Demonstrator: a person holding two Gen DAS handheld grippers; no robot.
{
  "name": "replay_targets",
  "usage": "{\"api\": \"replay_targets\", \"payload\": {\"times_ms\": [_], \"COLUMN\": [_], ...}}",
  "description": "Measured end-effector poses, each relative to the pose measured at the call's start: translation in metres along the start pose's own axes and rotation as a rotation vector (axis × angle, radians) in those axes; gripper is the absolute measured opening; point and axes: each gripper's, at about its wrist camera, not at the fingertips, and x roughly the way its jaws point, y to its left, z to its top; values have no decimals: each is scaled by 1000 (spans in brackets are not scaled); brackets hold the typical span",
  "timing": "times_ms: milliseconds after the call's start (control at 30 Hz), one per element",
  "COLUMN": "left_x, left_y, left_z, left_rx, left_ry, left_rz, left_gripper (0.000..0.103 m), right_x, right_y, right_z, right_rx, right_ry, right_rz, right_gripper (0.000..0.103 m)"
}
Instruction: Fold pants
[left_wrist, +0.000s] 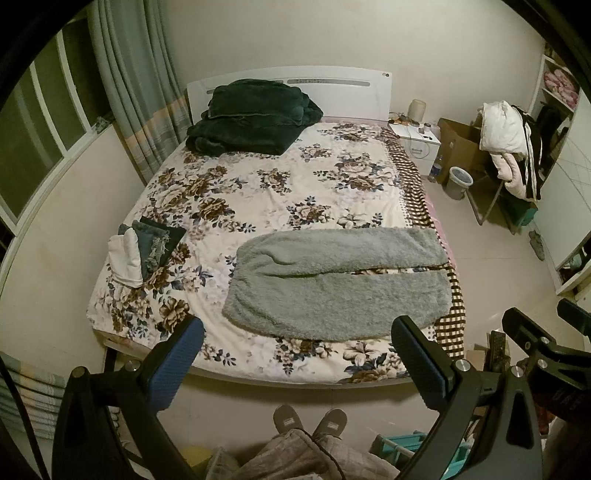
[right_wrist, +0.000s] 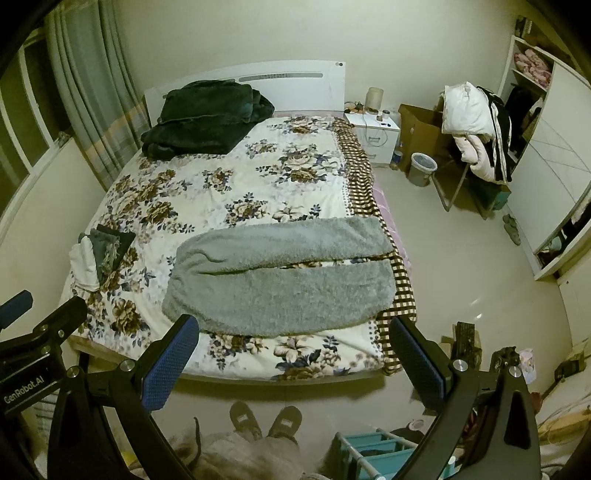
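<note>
Clearly, no fold made yet.
Nearest us, left claw (left_wrist: 297, 354) and right claw (right_wrist: 293, 352) gape wide, empty (above the floor); beyond, grey pants (right_wrist: 277, 280) lie flat, legs side by side, on the bed (right_wrist: 236, 177).

The room was dim under warm, yellowish indoor light. Both fisheye views bent strongly at the edges, with black corners. A small glare spot lay on the floor (right_wrist: 478, 316).
</note>
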Motion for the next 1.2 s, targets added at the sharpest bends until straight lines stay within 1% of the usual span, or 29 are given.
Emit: {"api": "replay_targets", "payload": {"times_ms": [33, 167, 367, 400, 633, 667, 1200], "left_x": [-7, -11, -19, -18, -18, -17, -15], "left_y": [5, 5, -2, -9, -7, -15, -14], "left_z": [3, 4, 5, 6, 5, 3, 1], "left_rx": [1, 2, -1, -2, 0, -1, -1], "left_ry": [0, 3, 3, 4, -1, 0, -3], "left_rz": [-1, -1, -2, -4, -2, -2, -1], "left_gripper": [103, 103, 103, 103, 103, 103, 103], "right_x": [0, 0, 0, 0, 3, 3, 4], "right_y": [0, -3, -6, -6, -5, -6, -9], "right_z": [0, 0, -2, -2, -3, -4, -4], "right_rx": [0, -2, -3, -2, -5, -5, -5], "right_ry": [0, -2, -3, -4, -2, -2, 0], "right_rz": [-1, -4, -7, -9, -13, -13, -14], "right_gripper": [103, 103, 103, 103, 103, 103, 103]}}
